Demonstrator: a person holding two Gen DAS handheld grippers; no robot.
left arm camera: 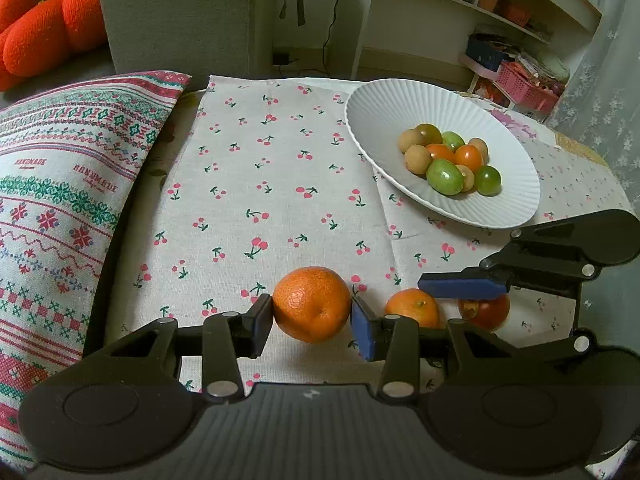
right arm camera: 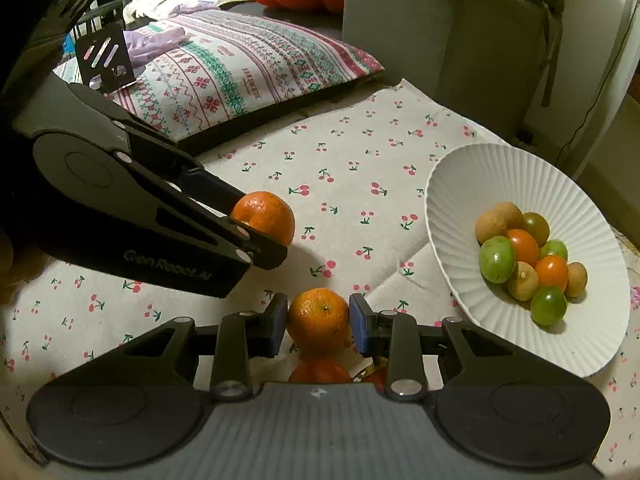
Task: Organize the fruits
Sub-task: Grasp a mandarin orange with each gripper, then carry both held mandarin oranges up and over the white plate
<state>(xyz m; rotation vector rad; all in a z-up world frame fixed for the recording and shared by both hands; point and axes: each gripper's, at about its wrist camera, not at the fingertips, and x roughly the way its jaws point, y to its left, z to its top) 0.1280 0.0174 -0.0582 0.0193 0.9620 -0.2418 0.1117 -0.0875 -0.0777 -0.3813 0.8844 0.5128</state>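
My left gripper [left arm camera: 312, 322] is shut on a large mandarin [left arm camera: 312, 304] and holds it just above the cherry-print cloth [left arm camera: 260, 184]; it also shows in the right wrist view [right arm camera: 266, 220]. My right gripper [right arm camera: 319, 322] is shut on a smaller mandarin [right arm camera: 320, 316], which also shows in the left wrist view [left arm camera: 414, 306]. A red persimmon [right arm camera: 320, 372] lies under the right gripper, also seen in the left wrist view [left arm camera: 486, 312]. A white ribbed plate [left arm camera: 400, 100] to the right holds several small green, orange and tan fruits [left arm camera: 444, 176].
A patterned cushion [left arm camera: 60, 200] lies at the left of the cloth. A grey sofa [left arm camera: 180, 12] and orange pillow [left arm camera: 48, 20] stand behind. Shelves [left arm camera: 500, 20] with a pink basket [left arm camera: 524, 86] are at the back right.
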